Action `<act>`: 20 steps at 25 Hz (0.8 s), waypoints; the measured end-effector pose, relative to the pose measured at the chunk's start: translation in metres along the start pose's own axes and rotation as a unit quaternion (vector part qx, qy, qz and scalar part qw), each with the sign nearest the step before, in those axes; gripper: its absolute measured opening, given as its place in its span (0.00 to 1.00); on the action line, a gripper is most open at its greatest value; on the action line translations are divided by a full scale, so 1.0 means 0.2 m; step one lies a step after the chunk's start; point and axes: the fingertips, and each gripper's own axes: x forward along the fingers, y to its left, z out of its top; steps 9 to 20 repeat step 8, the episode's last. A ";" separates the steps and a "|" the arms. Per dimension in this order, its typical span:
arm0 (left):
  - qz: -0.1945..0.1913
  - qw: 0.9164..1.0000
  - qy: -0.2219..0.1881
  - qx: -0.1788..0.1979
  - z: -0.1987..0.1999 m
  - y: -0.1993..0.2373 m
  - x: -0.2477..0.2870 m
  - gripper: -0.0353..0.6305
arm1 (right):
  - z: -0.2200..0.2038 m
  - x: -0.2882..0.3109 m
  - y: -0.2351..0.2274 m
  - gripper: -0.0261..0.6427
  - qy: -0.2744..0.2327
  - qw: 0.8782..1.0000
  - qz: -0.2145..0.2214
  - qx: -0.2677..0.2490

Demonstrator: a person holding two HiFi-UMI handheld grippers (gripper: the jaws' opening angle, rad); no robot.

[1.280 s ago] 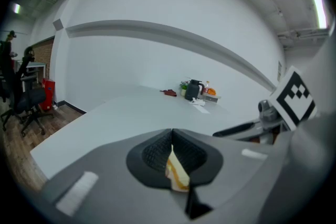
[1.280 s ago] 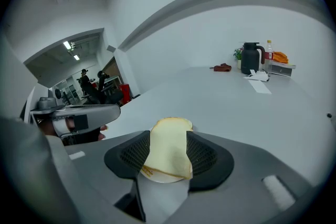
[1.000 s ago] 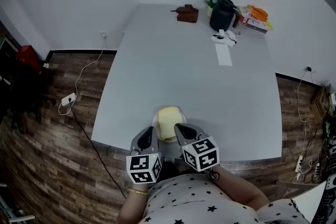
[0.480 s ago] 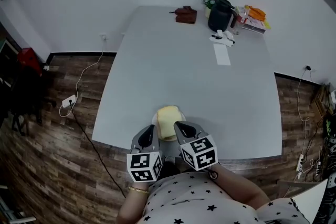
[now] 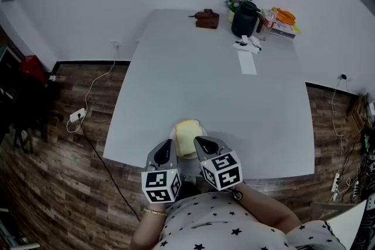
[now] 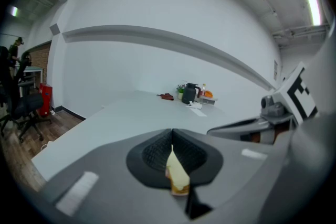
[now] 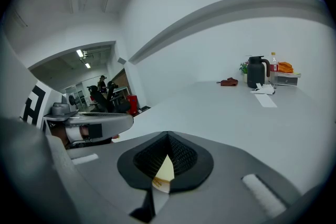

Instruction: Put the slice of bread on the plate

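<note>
A pale yellow slice of bread (image 5: pixel 187 137) lies on a small white plate (image 5: pixel 174 133) at the near edge of the grey table (image 5: pixel 205 85). My left gripper (image 5: pixel 165 148) sits just left of the plate and my right gripper (image 5: pixel 200 143) just right of it, both pointing away from me. In the left gripper view the left gripper (image 6: pixel 172 132) has its jaws met at the tips, and a sliver of bread (image 6: pixel 177 178) shows through the slot beneath them. The right gripper (image 7: pixel 168 136) is likewise shut, with a bit of bread (image 7: pixel 164 171) showing below it. Neither pair of pads presses on the slice.
At the far end of the table stand a black kettle (image 5: pixel 246 16), a small plant (image 5: pixel 236 3), a brown object (image 5: pixel 207 17), orange items (image 5: pixel 286 14) and a white paper strip (image 5: pixel 248 61). Wooden floor with a cable (image 5: pixel 88 126) lies to the left.
</note>
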 end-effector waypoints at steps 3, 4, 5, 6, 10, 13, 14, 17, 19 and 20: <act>0.001 1.000 -0.001 0.002 0.01 0.00 0.00 0.06 | 0.01 0.00 0.00 0.04 -0.002 1.000 0.001 -0.001; 0.001 1.000 -0.001 0.002 0.01 0.00 0.00 0.06 | 0.01 0.00 0.00 0.04 -0.002 1.000 0.001 -0.002; 0.001 1.000 -0.001 0.002 0.02 0.00 0.00 0.06 | 0.02 0.00 0.00 0.04 -0.003 1.000 0.001 -0.002; 0.001 1.000 -0.002 0.002 0.02 0.00 0.00 0.06 | 0.02 0.00 0.00 0.04 -0.003 1.000 0.001 -0.003; 0.000 1.000 -0.002 0.002 0.02 0.00 0.00 0.06 | 0.02 0.00 0.01 0.04 -0.004 1.000 0.001 -0.004; 0.000 1.000 -0.002 0.002 0.02 0.00 0.00 0.06 | 0.02 0.00 0.01 0.04 -0.004 1.000 0.001 -0.004; 0.000 1.000 -0.002 0.002 0.02 0.00 0.00 0.06 | 0.02 0.00 0.01 0.04 -0.004 1.000 0.001 -0.004; 0.000 1.000 -0.002 0.002 0.02 0.00 0.00 0.06 | 0.02 0.00 0.01 0.04 -0.004 1.000 0.001 -0.004; 0.000 1.000 -0.002 0.002 0.02 0.00 0.00 0.06 | 0.02 0.00 0.01 0.04 -0.004 1.000 0.001 -0.004; 0.000 1.000 -0.002 0.002 0.02 0.00 0.00 0.06 | 0.02 0.00 0.01 0.04 -0.004 1.000 0.001 -0.004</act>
